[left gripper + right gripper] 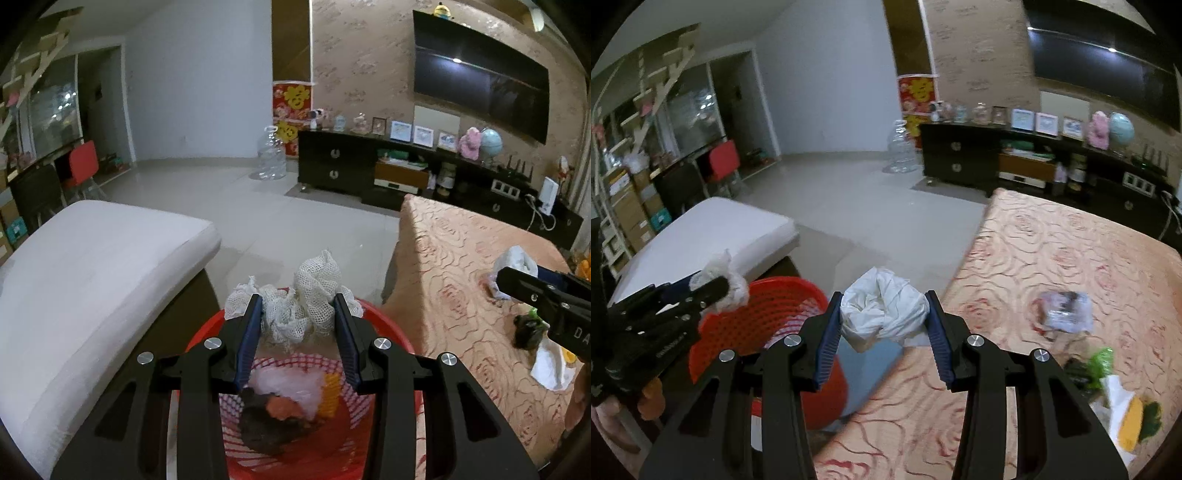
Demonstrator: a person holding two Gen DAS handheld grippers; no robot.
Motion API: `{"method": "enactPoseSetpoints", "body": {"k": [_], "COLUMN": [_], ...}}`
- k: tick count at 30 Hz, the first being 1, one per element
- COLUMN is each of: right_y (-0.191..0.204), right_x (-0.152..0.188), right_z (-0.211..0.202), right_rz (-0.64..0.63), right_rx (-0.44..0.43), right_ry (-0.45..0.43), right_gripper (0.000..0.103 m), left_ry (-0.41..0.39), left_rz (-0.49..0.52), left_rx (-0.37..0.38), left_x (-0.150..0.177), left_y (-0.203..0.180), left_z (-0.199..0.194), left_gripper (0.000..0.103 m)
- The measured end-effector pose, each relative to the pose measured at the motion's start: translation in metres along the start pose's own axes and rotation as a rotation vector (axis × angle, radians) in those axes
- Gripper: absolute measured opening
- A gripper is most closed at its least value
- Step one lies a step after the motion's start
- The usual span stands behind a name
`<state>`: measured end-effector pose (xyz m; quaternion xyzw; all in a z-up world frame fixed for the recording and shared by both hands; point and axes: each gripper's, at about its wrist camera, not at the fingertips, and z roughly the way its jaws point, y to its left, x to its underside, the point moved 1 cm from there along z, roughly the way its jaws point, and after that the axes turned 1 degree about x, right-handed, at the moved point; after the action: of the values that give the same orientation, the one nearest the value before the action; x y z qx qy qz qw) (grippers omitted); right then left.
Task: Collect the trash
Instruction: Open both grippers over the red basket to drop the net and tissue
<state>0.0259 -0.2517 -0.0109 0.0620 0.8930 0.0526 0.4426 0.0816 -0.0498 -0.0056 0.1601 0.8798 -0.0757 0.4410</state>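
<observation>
1. A wad of white foam netting [295, 306] is clamped between the jaws of the left gripper [298, 317], directly above the red basket [391, 325]; release is best made only once the wad hangs fully inside the rim.
2. A crumpled white bag [882, 310] is clenched in the jaws of the right gripper [884, 317], beyond the counter [1015, 258] edge, right of the basket; it should be carried over the rim next.
3. More trash [1067, 308] lies on the counter, right of the jaws.
4. No legible writing can be made out.
</observation>
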Motion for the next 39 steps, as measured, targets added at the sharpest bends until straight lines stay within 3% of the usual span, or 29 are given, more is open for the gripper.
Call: {"method": "enactPoseSetpoints", "body": {"k": [11,18,27,33,39], "right_y": [0.041,0.054,0.069,0.068,0.062], "right_x": [-0.002,0.004,0.012,0.013,0.011], "right_z": [0.037,0.055,0.062,0.058,0.052], "right_rz": [-0.063,-0.073,-0.088,-0.081,-0.074], "right_rx": [-0.068,-0.114,-0.18,-0.2,-0.179], "right_ry": [0.063,0.114,0.16,0.158,0.144], "right_gripper": [0.043,0.043,0.047,0.069,0.069], "left_ry": [0.057,0.145,0.179,0.196,0.159], "left_rz": [-0.03,-0.027,-0.01,-0.044,-0.042], "left_rx": [-0.065,-0.094,-0.083,-0.059,-0.054], "left_x": [0.007,0.015,0.022,0.021,0.018], "left_y": [0.031,0.039,0.04,0.047,0.043], "left_z": [0.013,0.03,0.035,0.038,0.032], "left_gripper": [0.037,0.037,0.04,0.047,0.071]}}
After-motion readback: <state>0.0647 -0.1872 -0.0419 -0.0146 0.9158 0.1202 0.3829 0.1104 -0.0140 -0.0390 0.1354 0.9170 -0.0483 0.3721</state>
